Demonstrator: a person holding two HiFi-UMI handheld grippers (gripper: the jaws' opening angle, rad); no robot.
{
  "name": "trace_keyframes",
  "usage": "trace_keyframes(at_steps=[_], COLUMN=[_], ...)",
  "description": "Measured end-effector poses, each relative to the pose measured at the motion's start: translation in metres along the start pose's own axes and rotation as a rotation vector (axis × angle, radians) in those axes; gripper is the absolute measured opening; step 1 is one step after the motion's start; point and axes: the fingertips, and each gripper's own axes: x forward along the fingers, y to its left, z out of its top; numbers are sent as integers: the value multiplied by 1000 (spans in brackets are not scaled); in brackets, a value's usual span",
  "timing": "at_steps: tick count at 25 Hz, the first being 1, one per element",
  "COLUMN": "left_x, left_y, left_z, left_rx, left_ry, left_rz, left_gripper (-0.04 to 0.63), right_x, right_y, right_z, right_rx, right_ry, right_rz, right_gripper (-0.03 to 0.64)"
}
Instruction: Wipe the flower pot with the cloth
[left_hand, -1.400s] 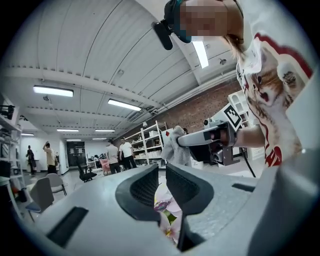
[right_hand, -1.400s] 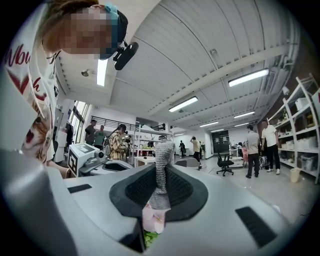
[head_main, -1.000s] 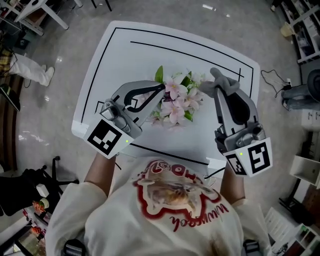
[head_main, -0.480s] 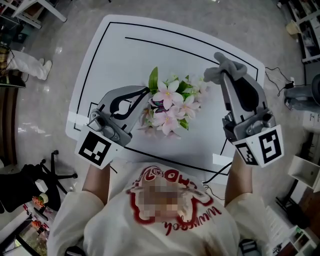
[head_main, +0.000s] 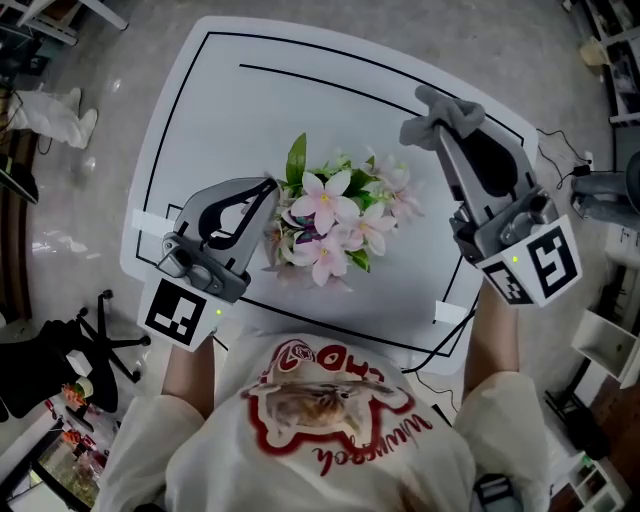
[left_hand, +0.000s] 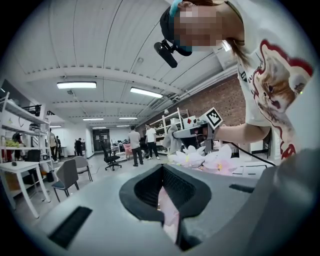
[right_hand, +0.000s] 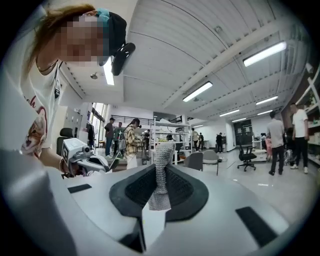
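Pink and white flowers with green leaves fill the middle of the head view and hide the flower pot beneath them. At their left side my left gripper is shut on a pale pink edge, apparently the flower pot's rim. The blooms show just past the left gripper. To the right of the flowers and a little apart from them, my right gripper is shut on a grey knitted cloth. That cloth stands up between the right gripper's jaws.
The white table carries black lines and tape marks. A black cable runs off its near right edge. An office chair base stands on the floor at lower left. Several people, chairs and shelves fill the room behind.
The left gripper and the flowers have shifted left and nearer to me. The right gripper has carried the cloth away from the blooms, so the gap between cloth and flowers is wider.
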Motion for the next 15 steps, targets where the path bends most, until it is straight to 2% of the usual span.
trace_keyframes(at_steps=[5, 10, 15], left_x=[-5, -9, -8], left_y=[8, 11, 10], left_z=[-16, -31, -42], left_rx=[-33, -17, -22], left_ry=[26, 72, 93], left_rz=[57, 79, 81], left_gripper=[3, 3, 3], right_x=[24, 47, 63], right_y=[1, 4, 23], right_z=[-20, -40, -65], right_rx=[37, -15, -39], right_ry=[10, 49, 97], right_rz=[152, 270, 428], right_gripper=[44, 44, 44])
